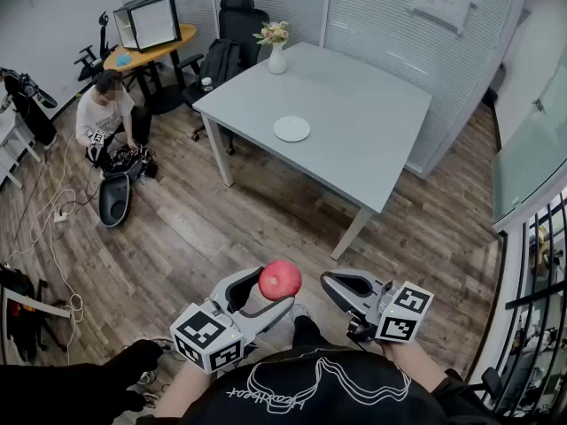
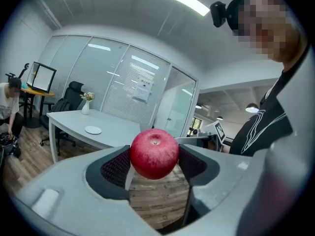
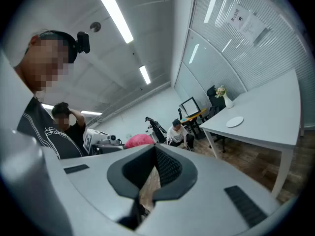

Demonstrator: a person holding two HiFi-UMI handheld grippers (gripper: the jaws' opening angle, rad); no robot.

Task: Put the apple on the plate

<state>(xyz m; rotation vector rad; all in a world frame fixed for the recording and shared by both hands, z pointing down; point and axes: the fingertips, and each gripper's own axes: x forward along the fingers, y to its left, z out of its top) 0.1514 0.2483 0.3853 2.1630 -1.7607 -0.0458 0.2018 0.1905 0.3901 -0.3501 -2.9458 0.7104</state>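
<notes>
A red apple sits between the two jaws of my left gripper, which is shut on it with the pads pressing on both sides. In the left gripper view the apple fills the gap, stem end up. It hangs in the air above the wooden floor, close to my body. The white plate lies bare on the grey table, well ahead of both grippers. My right gripper is beside the apple on its right, shut, and nothing is in it. The right gripper view shows the apple behind its jaws and the plate far off.
A white vase with flowers stands at the table's far corner. Office chairs stand behind the table. A person sits on the floor at the left among cables and gear. Wooden floor lies between me and the table.
</notes>
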